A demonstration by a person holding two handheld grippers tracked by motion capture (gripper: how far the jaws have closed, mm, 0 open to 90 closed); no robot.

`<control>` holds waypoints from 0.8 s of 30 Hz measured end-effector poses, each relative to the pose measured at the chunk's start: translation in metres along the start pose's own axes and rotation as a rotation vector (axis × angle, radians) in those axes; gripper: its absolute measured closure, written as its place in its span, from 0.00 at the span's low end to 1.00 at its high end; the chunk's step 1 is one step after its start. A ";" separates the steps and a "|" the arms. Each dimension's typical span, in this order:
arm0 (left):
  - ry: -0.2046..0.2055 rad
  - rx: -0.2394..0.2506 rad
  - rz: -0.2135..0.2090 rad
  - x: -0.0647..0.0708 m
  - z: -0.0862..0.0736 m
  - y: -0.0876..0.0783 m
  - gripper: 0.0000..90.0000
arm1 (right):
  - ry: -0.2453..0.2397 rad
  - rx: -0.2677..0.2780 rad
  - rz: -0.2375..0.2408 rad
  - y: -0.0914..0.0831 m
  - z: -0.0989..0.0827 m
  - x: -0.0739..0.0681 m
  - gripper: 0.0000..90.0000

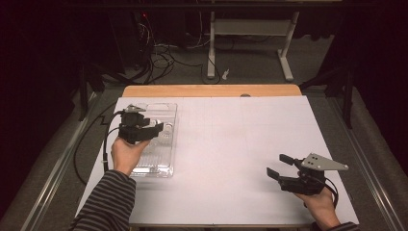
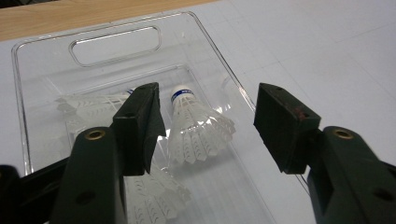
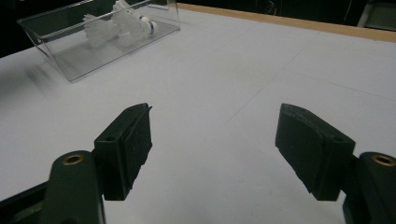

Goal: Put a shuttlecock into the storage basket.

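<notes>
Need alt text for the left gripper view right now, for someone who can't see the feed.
The left gripper hangs open over a clear plastic bin on the white table, with nothing between its jaws. White shuttlecocks lie in the bin; the nearest shuttlecock has a blue band around its cork and sits just beyond the jaws.

The right tool (image 3: 212,149) has its two black jaws standing wide apart, with nothing between them, above the white tabletop (image 3: 233,84). Far off, at the upper left, a clear plastic tray (image 3: 70,60) stands on the tabletop. Inside it lie white shuttlecocks (image 3: 119,25); one has a blue band at its cork.
</notes>
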State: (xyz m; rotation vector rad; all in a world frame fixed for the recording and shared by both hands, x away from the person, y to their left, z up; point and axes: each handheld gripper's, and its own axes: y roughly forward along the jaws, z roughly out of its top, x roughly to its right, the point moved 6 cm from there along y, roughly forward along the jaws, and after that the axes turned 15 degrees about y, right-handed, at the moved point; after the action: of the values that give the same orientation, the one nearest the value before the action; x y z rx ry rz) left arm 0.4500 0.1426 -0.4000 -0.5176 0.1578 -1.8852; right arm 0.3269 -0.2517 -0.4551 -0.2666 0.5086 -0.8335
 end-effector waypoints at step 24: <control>0.011 0.018 -0.069 0.015 -0.006 -0.016 0.45 | -0.003 0.001 -0.003 0.000 0.000 0.000 0.31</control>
State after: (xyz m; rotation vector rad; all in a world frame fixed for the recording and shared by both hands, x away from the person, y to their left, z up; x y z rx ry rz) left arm 0.4297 0.1340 -0.3961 -0.5063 0.1319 -1.9553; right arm 0.3265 -0.2520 -0.4550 -0.2678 0.5053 -0.8360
